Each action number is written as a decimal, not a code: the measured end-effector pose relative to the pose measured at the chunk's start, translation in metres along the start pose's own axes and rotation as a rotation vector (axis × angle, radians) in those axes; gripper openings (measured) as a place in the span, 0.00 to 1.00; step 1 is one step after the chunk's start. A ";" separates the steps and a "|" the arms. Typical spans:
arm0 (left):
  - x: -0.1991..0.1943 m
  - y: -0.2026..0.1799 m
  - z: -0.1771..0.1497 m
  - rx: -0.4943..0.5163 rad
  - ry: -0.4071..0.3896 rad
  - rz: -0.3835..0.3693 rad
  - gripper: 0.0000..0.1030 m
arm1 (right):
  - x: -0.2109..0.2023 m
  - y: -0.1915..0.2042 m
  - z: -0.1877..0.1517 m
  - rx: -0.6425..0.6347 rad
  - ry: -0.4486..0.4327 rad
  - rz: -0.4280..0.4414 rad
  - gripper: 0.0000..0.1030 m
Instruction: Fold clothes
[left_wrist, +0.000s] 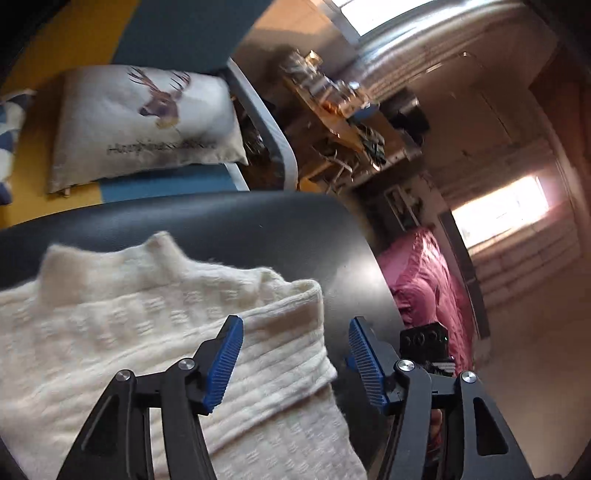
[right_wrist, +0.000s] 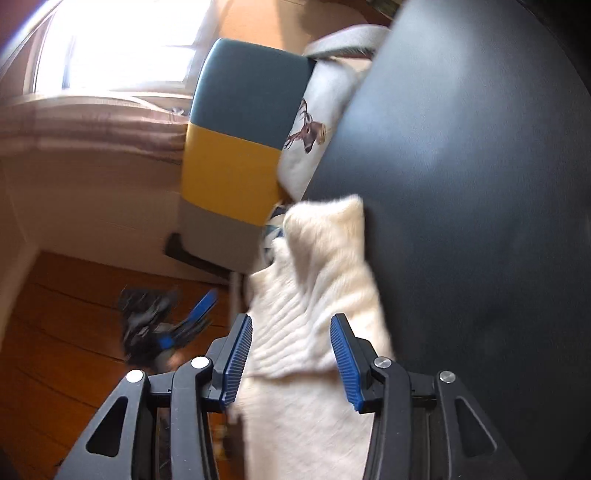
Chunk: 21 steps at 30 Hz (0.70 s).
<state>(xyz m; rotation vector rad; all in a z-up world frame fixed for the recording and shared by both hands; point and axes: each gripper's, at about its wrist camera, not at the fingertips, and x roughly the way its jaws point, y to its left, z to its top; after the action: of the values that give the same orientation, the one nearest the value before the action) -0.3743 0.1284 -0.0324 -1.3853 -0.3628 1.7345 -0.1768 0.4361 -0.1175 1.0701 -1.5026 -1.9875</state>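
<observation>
Below our two grippers we see a dark round table (left_wrist: 258, 229) with a smooth, faintly pebbled top, and on it lies a cream sweater (left_wrist: 110, 332), knitted in ribs and small raised blocks, fuzzy along its edges. Our left gripper (left_wrist: 295, 360) hovers with its jaws wide apart and nothing between them; one blue ribbed pad (left_wrist: 225, 363) sits over the ribbed band of the sweater, the other over bare tabletop beside the cloth. Our right gripper (right_wrist: 291, 360) is likewise spread open, with the sweater (right_wrist: 314, 295) lying between and beneath its pads; whether the pads touch the wool we cannot tell.

Ahead of the left gripper, past the table's far rim, stands a sofa (left_wrist: 177, 33) upholstered in blue and yellow blocks, and on it a pale cushion (left_wrist: 147, 122) printed with a stag's head and a line of blurred lettering. To that gripper's right we also see a cluttered wooden shelf (left_wrist: 332, 110), a pink bedspread (left_wrist: 424, 280) and a bright doorway (left_wrist: 506, 206).

Only the right wrist view shows a bright window (right_wrist: 122, 44), a reddish plank floor (right_wrist: 62, 325) and, left of the gripper, the blurred left gripper (right_wrist: 166, 325) off the table's edge. It shows the sofa (right_wrist: 240, 129) from its end, with a grey block under the yellow.
</observation>
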 end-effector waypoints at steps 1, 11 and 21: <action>0.024 -0.005 0.012 0.008 0.049 0.009 0.62 | -0.001 -0.005 -0.007 0.033 0.005 0.030 0.44; 0.154 -0.028 0.049 0.135 0.437 0.079 0.60 | 0.024 -0.029 -0.023 0.225 -0.054 0.060 0.50; 0.162 -0.049 0.043 0.269 0.316 0.042 0.09 | 0.030 -0.010 -0.027 0.106 -0.224 -0.094 0.48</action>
<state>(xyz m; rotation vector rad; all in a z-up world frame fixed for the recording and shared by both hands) -0.3928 0.2924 -0.0896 -1.4442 0.0718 1.5005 -0.1733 0.4010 -0.1395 1.0035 -1.7183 -2.1740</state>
